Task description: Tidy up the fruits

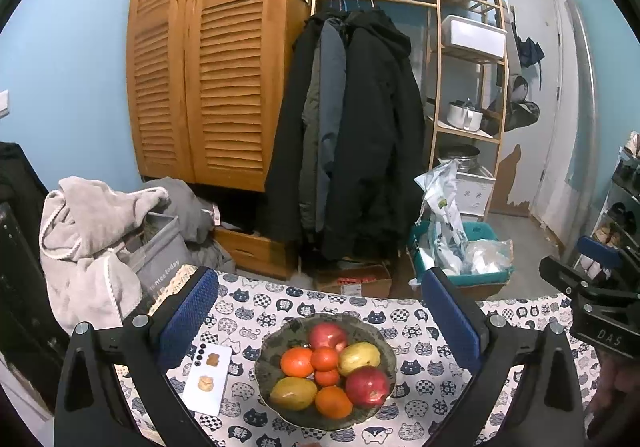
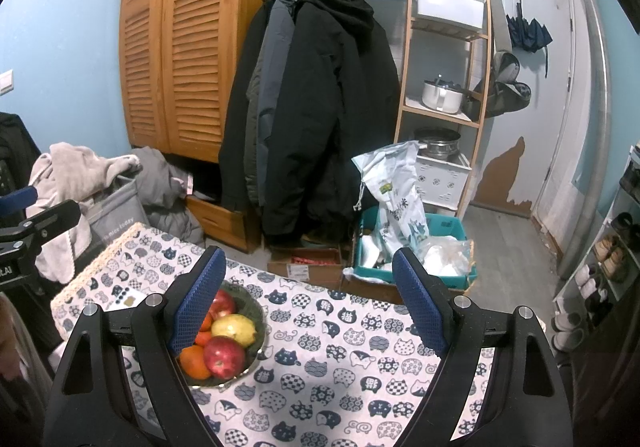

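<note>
A dark green bowl (image 1: 267, 347) of fruit stands on the cat-print tablecloth (image 1: 424, 399). In it lie two red apples (image 1: 367, 386), several oranges (image 1: 297, 362) and two yellow-green pears (image 1: 359, 357). My left gripper (image 1: 320, 321) hovers open over the bowl, which sits between its blue pads. My right gripper (image 2: 310, 299) is open too, over bare cloth to the right of the bowl (image 2: 256, 313); its left finger (image 2: 196, 303) hides part of the fruit. The right gripper's black body (image 1: 600, 311) shows at the right edge of the left wrist view.
A white card (image 1: 209, 379) with small pictures lies left of the bowl. Beyond the table's far edge are a cardboard box (image 1: 352, 281), a teal crate (image 2: 416, 247) with bags, hanging coats (image 1: 352, 135) and a pile of clothes (image 1: 100, 243) at left.
</note>
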Tool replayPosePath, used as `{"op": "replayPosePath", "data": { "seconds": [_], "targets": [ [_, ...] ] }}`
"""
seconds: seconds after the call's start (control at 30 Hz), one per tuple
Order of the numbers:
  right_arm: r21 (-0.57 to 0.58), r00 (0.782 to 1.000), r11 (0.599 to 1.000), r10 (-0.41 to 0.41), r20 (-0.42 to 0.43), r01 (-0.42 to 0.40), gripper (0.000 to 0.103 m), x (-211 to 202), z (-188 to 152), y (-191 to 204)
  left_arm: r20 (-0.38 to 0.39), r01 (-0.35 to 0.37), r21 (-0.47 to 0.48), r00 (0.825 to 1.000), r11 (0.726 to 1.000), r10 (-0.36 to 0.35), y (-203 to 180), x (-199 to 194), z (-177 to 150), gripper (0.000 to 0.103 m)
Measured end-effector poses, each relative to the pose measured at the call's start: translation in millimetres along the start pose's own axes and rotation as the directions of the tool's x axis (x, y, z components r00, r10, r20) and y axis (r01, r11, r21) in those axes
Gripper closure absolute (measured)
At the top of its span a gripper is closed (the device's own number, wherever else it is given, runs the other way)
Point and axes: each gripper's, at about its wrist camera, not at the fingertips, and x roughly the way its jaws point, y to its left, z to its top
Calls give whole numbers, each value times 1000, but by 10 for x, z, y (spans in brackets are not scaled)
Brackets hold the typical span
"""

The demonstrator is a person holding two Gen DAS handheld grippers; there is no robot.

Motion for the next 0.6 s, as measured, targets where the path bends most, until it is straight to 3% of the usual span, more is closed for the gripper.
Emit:
{"op": "replayPosePath", "data": {
  "seconds": [0.6],
  "targets": [
    [-2,1000,1000,1,0,-1,19,-6,-1,-4,9,-24,19,1000,1000,24,-45,-16,11,1]
  ]
}}
